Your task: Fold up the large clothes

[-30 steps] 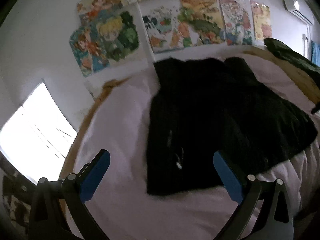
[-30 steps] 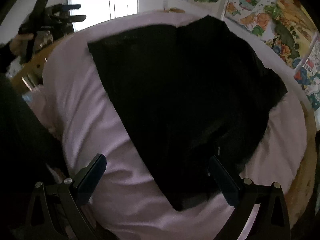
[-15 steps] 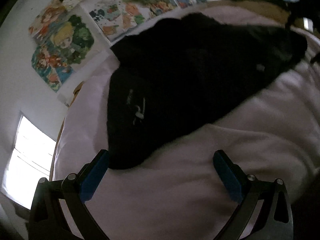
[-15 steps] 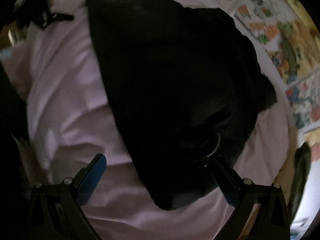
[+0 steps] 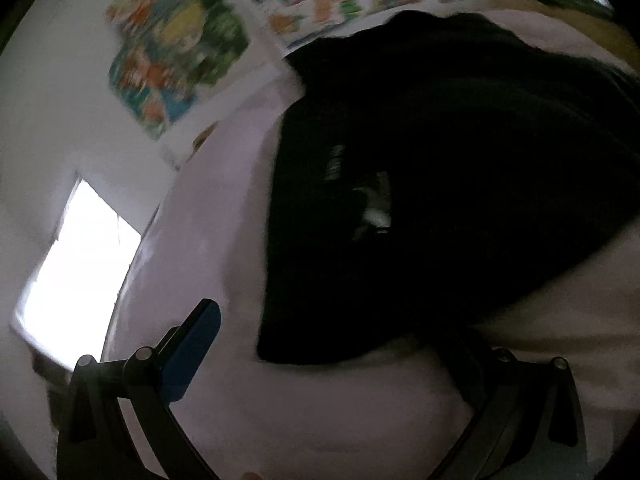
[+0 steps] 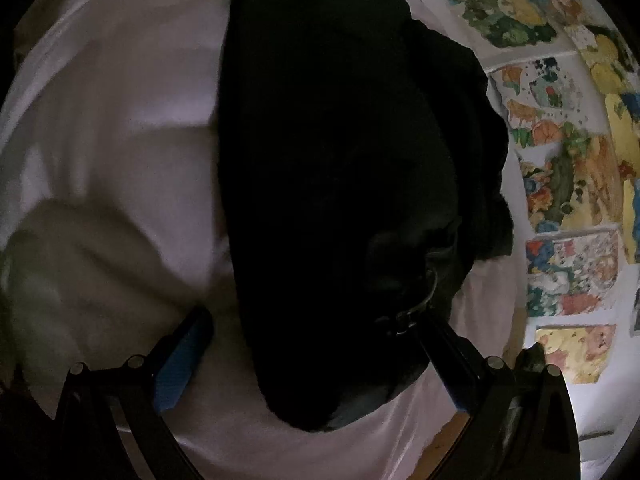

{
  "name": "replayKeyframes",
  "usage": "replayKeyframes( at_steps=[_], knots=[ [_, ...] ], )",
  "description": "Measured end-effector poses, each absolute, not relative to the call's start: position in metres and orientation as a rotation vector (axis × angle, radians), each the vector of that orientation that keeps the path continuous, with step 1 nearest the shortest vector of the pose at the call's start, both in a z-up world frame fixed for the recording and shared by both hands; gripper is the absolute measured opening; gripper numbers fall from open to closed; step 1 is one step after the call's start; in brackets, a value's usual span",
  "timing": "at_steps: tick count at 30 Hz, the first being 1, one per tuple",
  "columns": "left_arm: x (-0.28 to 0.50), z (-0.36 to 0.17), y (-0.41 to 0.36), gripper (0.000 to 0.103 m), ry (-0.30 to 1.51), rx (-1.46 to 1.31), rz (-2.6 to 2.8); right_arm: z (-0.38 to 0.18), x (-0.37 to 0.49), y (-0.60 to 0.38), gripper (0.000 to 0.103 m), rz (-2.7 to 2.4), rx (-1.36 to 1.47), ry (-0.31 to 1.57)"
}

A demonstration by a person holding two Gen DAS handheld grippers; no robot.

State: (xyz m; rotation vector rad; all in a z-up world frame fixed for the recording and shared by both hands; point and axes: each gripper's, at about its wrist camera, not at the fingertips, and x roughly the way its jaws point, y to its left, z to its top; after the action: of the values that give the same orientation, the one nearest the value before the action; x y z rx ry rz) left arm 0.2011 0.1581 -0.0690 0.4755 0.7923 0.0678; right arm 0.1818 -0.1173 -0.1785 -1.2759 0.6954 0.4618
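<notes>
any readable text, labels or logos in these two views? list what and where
Nothing legible.
Black garment: pale print marks in the left wrist view, too blurred and dark to read.
Wall posters: cartoon art only, no readable lettering in either view.
Metal ring on the garment: no marking visible.
Both claws: no labels visible.

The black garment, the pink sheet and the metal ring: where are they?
black garment [image 6: 340, 140], right wrist view, middle of the cloth
pink sheet [image 5: 300, 412], left wrist view, bare near part
metal ring [image 6: 430, 292], right wrist view, its rim
</notes>
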Motion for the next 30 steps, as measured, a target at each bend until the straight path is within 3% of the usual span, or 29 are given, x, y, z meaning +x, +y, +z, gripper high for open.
replayKeyframes(
  at_steps=[9,15,19,20,21,23,26,30],
  knots=[
    [0.184,-0.057,0.153,0.102,0.652,0.576,0.140,-0.185,0.184,-0.122,0.103,0.338,-1.312,0.581],
    [0.191,-0.061,0.154,0.102,0.668,0.583,0.106,-0.199,0.177,-0.123,0.103,0.339,-1.322,0.498],
    [0.184,-0.059,0.147,0.101,0.549,0.680,0.141,-0.195,0.179,-0.126,0.102,0.302,-1.283,0.461],
    [0.178,-0.061,0.141,0.101,0.526,0.708,0.147,-0.194,0.179,-0.127,0.099,0.293,-1.276,0.451],
    [0.175,-0.062,0.138,0.101,0.496,0.744,0.151,-0.193,0.178,-0.127,0.091,0.285,-1.274,0.440],
    [0.169,-0.064,0.132,0.096,0.437,0.812,0.140,-0.191,0.176,-0.127,0.078,0.283,-1.272,0.428],
    [0.166,-0.069,0.130,0.079,0.433,0.839,0.090,-0.192,0.172,-0.125,0.062,0.301,-1.270,0.427],
    [0.172,-0.078,0.131,0.038,0.495,0.869,0.016,-0.193,0.170,-0.126,0.044,0.299,-1.249,0.414]
  ],
)
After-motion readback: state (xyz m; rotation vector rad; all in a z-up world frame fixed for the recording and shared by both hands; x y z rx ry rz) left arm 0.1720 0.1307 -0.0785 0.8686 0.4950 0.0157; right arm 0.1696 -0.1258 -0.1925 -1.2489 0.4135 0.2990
